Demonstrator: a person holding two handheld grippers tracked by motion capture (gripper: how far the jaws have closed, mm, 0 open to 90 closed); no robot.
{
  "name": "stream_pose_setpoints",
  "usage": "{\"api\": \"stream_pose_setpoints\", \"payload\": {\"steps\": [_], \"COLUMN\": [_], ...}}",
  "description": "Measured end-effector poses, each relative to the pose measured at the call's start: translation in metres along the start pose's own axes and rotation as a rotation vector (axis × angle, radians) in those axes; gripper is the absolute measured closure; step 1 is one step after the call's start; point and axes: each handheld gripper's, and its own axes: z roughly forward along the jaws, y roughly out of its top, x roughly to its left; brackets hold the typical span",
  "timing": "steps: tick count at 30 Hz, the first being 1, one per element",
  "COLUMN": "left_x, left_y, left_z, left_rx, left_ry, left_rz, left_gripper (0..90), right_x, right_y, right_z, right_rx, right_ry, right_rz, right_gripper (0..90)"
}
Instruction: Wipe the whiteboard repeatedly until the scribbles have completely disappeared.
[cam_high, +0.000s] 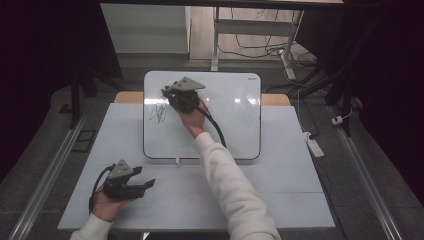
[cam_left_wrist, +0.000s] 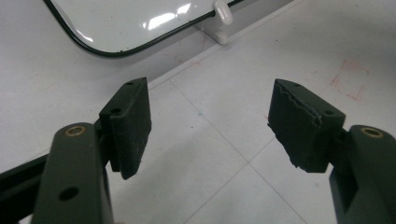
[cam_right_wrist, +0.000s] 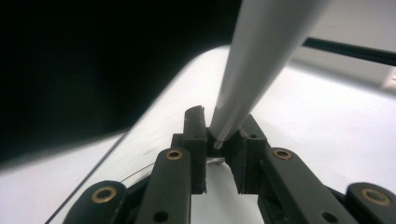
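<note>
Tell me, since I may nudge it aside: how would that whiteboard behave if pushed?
The whiteboard looks stiff and flat, so it would probably slide as one piece. Its glossy face suggests slipperiness. It overhangs the table at the far edge, so pushing farther might tip it.

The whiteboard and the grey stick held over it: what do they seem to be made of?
The whiteboard looks like glossy coated sheet with a dark rim; lamp glare mirrors off it. The grey stick, clamped in the right gripper, looks like smooth matte plastic, probably a marker; the blur leaves that open.
</note>
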Motion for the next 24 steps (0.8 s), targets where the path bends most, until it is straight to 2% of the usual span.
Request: {"api": "stream_pose_setpoints", "payload": {"steps": [1,3,4,5,6,7,8,10,12,13,15,17,20,21,22,24], "left_x": [0.0,0.0,0.0,0.0,0.0,0.0,0.0,0.0,0.0,0.0,0.001,0.001,0.0,0.0,0.0,0.0], "left_y": [0.0,0.001,0.001,0.001,0.001,0.001,0.001,0.001,0.0,0.0,0.001,0.001,0.001,0.001,0.0,0.001], "left_z": [0.0,0.002,0.002,0.003,0.003,0.003,0.002,0.001,0.0,0.0,0.002,0.002,0.001,0.0,0.0,0.0], "left_rx": [0.0,0.004,0.004,0.006,0.006,0.006,0.005,0.003,-0.002,-0.002,0.002,0.003,0.002,-0.002,-0.004,-0.006], "left_ry": [-0.001,-0.003,-0.003,-0.005,-0.005,-0.005,-0.003,-0.001,-0.002,-0.004,-0.006,-0.007,-0.005,-0.005,-0.004,-0.004], "left_rz": [0.0,0.001,0.001,0.004,0.004,0.004,0.005,0.005,0.002,0.0,0.0,0.003,0.004,0.001,0.001,0.001], "left_gripper": [30.6,30.6,30.6,30.6,30.6,30.6,30.6,30.6,30.6,30.6,30.6,30.6,30.6,30.7,30.7,30.7], "right_x": [-0.006,-0.005,0.002,0.011,0.011,0.022,0.02,0.01,0.004,0.006,0.014,0.024,0.023,0.013,0.009,0.009], "right_y": [0.002,0.0,-0.003,-0.006,-0.006,-0.008,-0.006,-0.002,0.0,-0.001,-0.004,-0.008,-0.007,-0.003,-0.001,-0.002], "right_z": [-0.002,-0.002,0.001,0.005,0.005,0.011,0.011,0.009,0.008,0.009,0.011,0.014,0.014,0.011,0.009,0.009], "right_rx": [-0.015,-0.017,0.001,0.018,0.018,0.034,0.026,-0.013,-0.027,-0.025,-0.003,0.022,0.022,-0.002,-0.01,-0.011], "right_ry": [-0.021,-0.011,0.02,0.054,0.054,0.078,0.068,0.027,0.006,0.007,0.048,0.085,0.084,0.031,0.02,0.017], "right_rz": [0.023,0.038,0.02,-0.019,-0.019,-0.071,-0.059,0.0,0.019,0.01,-0.01,-0.052,-0.054,-0.016,0.005,0.01], "right_gripper": [77.6,77.6,77.6,77.6,77.6,77.6,77.6,77.6,77.6,77.7,77.6,77.6,77.6,77.6,77.6,77.6]}}
